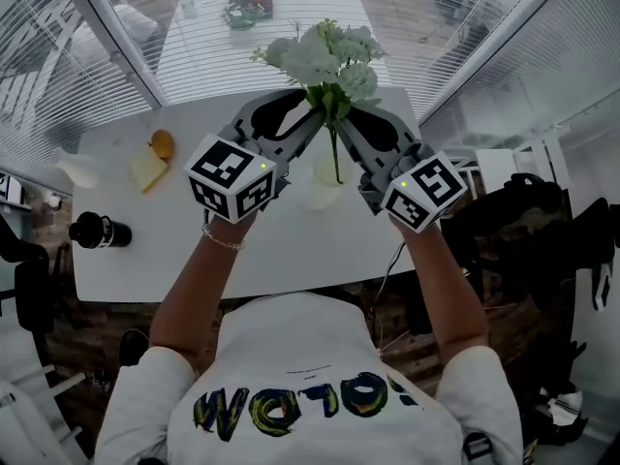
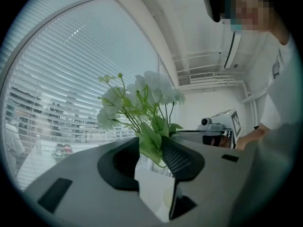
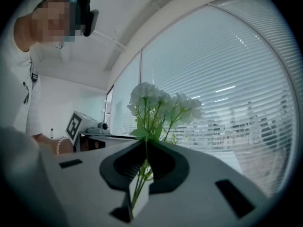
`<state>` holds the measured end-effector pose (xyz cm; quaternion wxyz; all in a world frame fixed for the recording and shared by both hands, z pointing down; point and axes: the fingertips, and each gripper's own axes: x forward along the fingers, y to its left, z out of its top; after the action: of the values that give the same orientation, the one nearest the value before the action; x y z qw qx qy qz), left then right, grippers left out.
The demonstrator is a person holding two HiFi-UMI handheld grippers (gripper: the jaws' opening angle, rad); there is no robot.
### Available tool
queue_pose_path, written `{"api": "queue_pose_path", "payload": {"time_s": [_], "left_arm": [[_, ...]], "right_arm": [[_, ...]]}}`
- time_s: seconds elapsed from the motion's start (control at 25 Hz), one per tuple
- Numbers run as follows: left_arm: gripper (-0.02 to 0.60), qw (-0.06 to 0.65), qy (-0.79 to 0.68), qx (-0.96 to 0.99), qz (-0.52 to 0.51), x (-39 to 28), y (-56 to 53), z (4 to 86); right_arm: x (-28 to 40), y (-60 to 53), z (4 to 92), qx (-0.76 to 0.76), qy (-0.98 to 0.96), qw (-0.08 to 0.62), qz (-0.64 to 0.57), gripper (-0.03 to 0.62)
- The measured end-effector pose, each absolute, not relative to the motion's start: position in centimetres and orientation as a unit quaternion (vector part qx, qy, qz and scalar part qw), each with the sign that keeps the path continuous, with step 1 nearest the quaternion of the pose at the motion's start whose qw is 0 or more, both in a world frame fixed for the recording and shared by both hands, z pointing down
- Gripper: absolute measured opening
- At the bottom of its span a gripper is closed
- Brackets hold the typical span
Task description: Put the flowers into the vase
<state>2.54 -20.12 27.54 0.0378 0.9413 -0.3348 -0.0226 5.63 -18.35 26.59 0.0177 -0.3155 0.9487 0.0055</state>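
A bunch of white flowers (image 1: 329,56) with green stems stands upright over a white vase (image 1: 320,190) on the white table (image 1: 145,250). The stems run down toward the vase mouth. My right gripper (image 1: 341,112) comes in from the right and is shut on the stems (image 3: 142,174) just under the leaves. From the left, my left gripper (image 1: 312,105) has its jaws apart around the leaves (image 2: 150,143). The blooms (image 2: 147,86) rise above both grippers. In the right gripper view the gripper (image 3: 144,143) pinches the thin stems, and the flower heads (image 3: 163,103) stand above it.
A black bottle (image 1: 97,231) lies at the table's left, with a slice of bread (image 1: 145,170) and an orange item (image 1: 163,143) behind it. A dark bag (image 1: 523,221) sits off the right edge. Window blinds (image 1: 58,56) surround the far side.
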Motion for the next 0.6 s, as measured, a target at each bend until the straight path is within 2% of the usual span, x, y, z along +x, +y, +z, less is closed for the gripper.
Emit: {"api": "queue_pose_path", "payload": {"time_s": [0.6], "left_arm": [[0.155,0.011,-0.344,0.939,-0.020,3.7,-20.0,29.1]], "right_arm": [[7.1,-18.2,28.1,-0.341,0.938,0.059,0.027,0.031]]}}
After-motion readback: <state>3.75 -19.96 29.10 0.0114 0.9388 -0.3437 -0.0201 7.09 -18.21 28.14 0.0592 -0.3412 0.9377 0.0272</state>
